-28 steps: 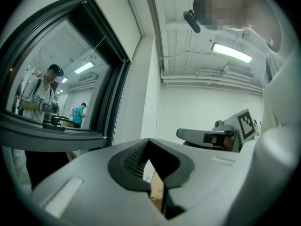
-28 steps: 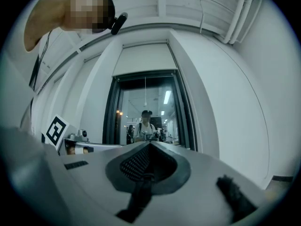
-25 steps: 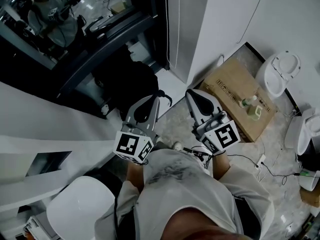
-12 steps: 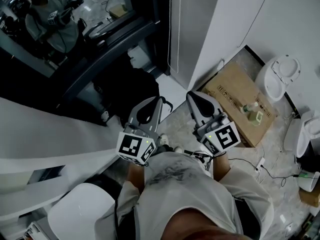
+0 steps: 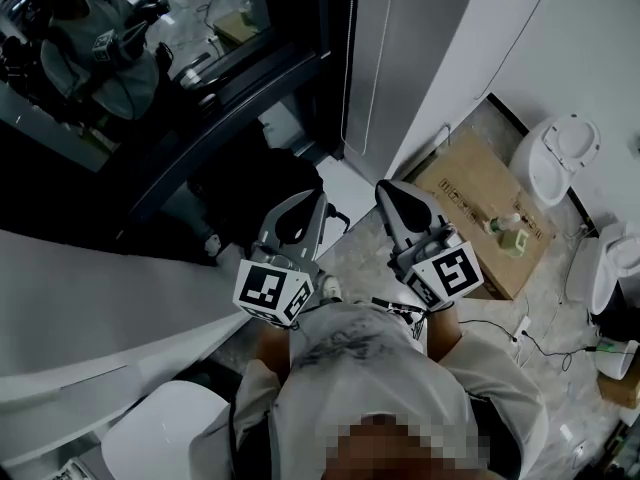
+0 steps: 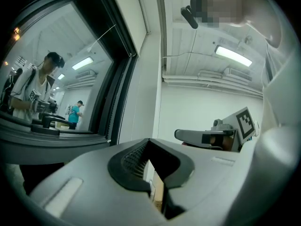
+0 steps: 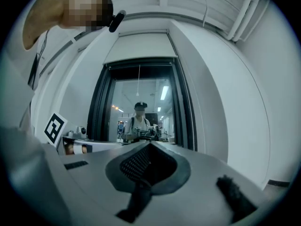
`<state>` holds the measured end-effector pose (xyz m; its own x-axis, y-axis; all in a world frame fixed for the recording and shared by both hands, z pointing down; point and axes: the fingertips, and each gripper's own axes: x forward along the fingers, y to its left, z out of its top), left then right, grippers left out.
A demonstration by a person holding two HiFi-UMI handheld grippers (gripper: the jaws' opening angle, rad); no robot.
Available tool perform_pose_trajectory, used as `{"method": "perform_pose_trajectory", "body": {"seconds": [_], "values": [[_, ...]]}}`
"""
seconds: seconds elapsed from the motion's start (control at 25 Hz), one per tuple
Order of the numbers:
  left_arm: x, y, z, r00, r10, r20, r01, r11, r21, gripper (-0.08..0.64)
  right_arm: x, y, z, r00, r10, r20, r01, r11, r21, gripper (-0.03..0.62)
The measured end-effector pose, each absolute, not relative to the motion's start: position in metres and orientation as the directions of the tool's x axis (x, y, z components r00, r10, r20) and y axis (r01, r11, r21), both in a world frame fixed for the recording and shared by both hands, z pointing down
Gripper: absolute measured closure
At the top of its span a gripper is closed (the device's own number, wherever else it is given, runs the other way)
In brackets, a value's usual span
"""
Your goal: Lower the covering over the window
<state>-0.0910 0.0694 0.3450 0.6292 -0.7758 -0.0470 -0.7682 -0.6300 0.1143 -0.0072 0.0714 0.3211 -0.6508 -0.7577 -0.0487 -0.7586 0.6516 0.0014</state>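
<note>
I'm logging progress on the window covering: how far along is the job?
Done: nothing that shows. The white covering sits at the top, and the window glass is bare. In hand: nothing. The left gripper and right gripper are shut and empty, pointing toward the window glass. Left: take hold of the white covering or its pull and bring it down.

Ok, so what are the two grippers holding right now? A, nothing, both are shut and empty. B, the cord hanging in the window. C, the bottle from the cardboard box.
A: the left gripper and the right gripper each show jaws pressed together with nothing between them, while the cord hangs in the window beyond them.
</note>
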Motion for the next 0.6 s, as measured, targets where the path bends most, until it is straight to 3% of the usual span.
{"method": "perform_pose_trajectory", "body": {"seconds": [0.6], "values": [[-0.095,0.042,0.347,0.662,-0.749,-0.033,-0.738,-0.659,0.143,0.557,-0.007,0.045,0.319,-0.594,-0.804,-0.026,-0.804,0.594,0.0,0.577]]}}
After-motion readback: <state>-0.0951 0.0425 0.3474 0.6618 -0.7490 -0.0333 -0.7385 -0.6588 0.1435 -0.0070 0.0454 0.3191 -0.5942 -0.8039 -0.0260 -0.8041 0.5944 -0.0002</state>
